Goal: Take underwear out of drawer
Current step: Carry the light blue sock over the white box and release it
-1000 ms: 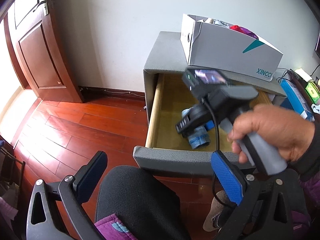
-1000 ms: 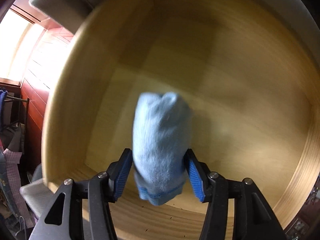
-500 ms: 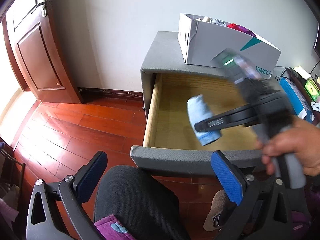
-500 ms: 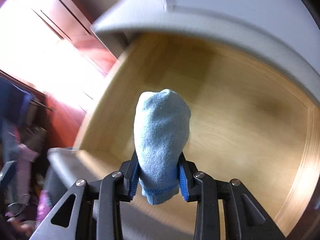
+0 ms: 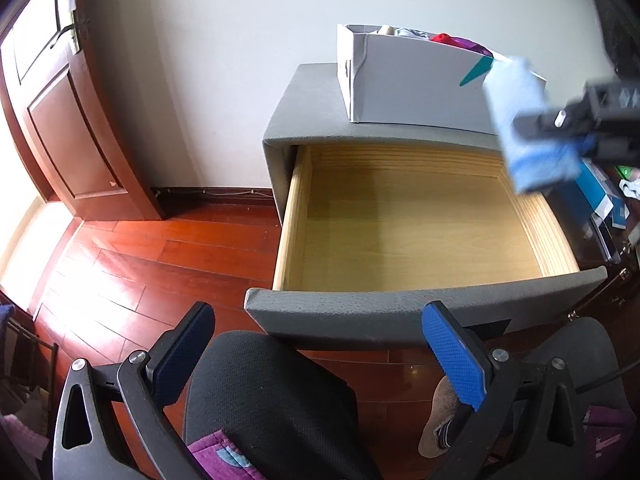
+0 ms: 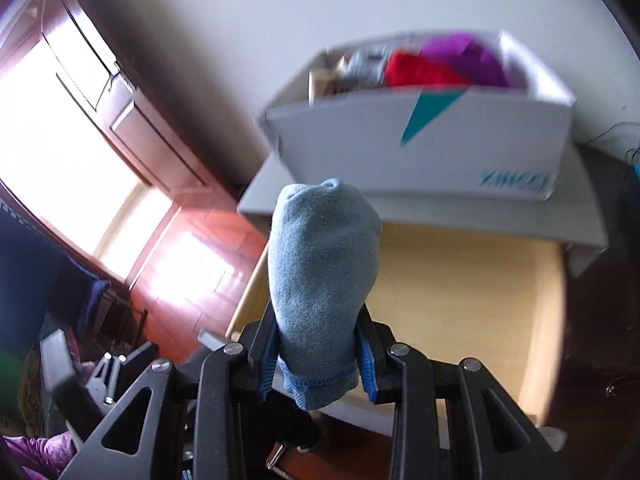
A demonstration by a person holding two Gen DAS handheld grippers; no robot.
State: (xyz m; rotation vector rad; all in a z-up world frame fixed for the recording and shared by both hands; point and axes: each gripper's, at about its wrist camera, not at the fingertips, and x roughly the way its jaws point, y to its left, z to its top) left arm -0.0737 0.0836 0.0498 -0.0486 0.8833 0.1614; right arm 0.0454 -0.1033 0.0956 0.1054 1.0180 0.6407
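One light-blue rolled knit underwear bundle (image 6: 322, 280) is now clear of the pale wooden drawer (image 5: 420, 224), which a second ago held it and now looks bare. The right gripper (image 6: 318, 364) has its fingers clamped on the bundle's hemmed end, up level with the white cardboard box (image 6: 440, 144) of clothes, though the view is blurred. The left gripper (image 5: 320, 356) hangs wide open, holding nothing. Extraction appears done; only placing is left.
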